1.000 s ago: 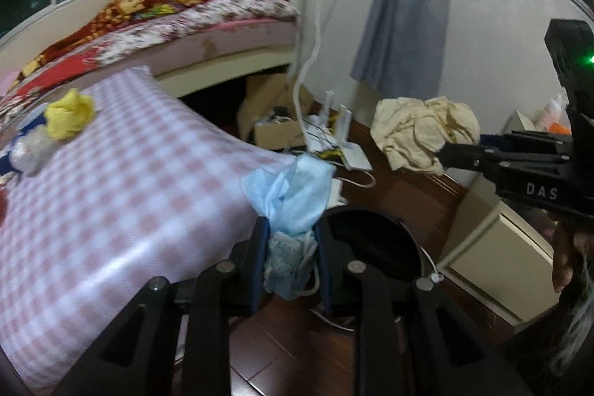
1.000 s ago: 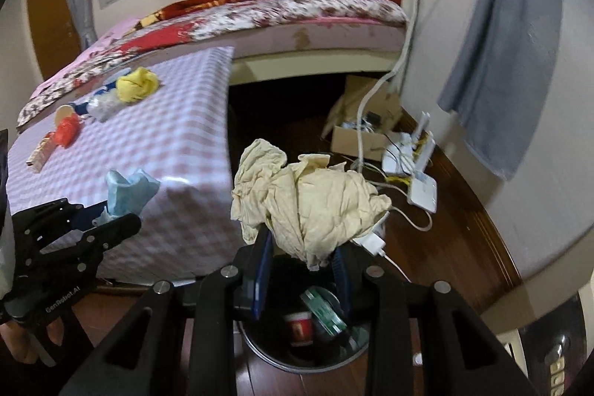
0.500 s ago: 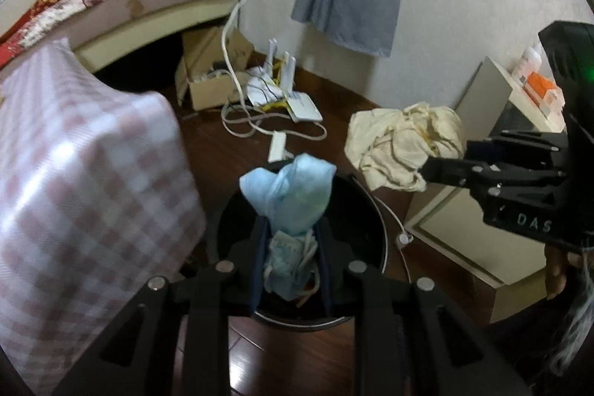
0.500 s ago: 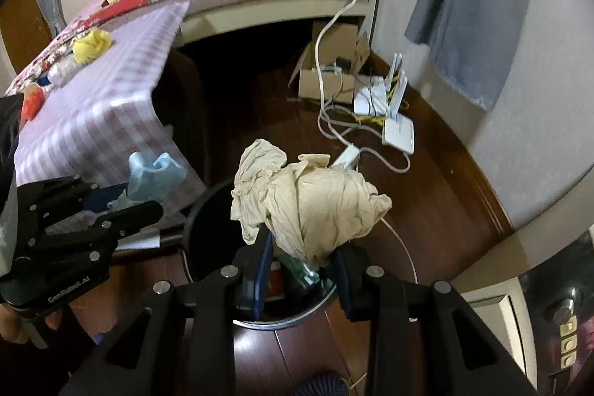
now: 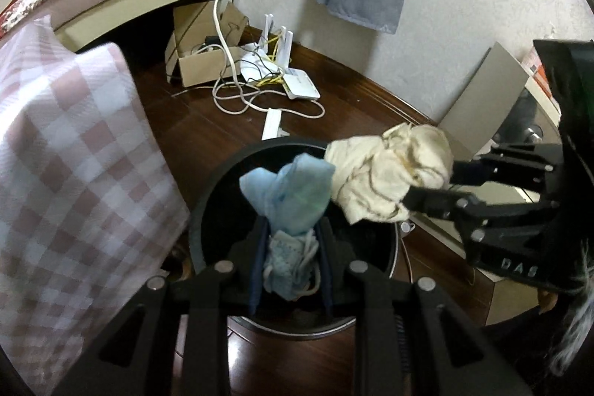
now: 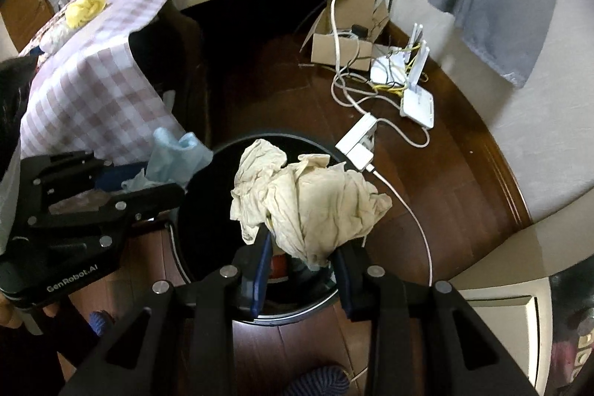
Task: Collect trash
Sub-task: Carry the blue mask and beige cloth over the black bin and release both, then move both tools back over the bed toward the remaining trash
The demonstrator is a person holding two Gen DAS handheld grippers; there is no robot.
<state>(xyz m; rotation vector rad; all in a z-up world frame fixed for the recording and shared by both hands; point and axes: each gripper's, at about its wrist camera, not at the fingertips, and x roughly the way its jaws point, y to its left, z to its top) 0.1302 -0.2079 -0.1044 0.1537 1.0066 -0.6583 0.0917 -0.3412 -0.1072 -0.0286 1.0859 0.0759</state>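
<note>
- Your left gripper (image 5: pixel 291 260) is clamped on a crumpled blue face mask (image 5: pixel 287 195); the wad sits between the pads with its bulk bulging out past the fingertips, directly above the mouth of the black bin (image 5: pixel 215 188).
- Your right gripper (image 6: pixel 302 268) is clenched on a wad of cream cloth (image 6: pixel 308 199), pinched low so most of it billows above the jaws; it too hangs over the bin, towards the rim nearest the white power strip (image 6: pixel 358 143).
- In the left wrist view the two bundles are just beside each other, the cloth to the right of the mask, possibly brushing.
- Both pieces look light, soft and limp. They should not break, but they may cling to the pads or snag on a finger when let go, and the mask's ear loops could catch.
- A hold on the bunched middle, as you have now, seems the sound one; loose edges would slip.
- More trash lies on the checked tablecloth (image 6: pixel 92 91): a yellow wad (image 6: pixel 85 8) near its far edge.
</note>
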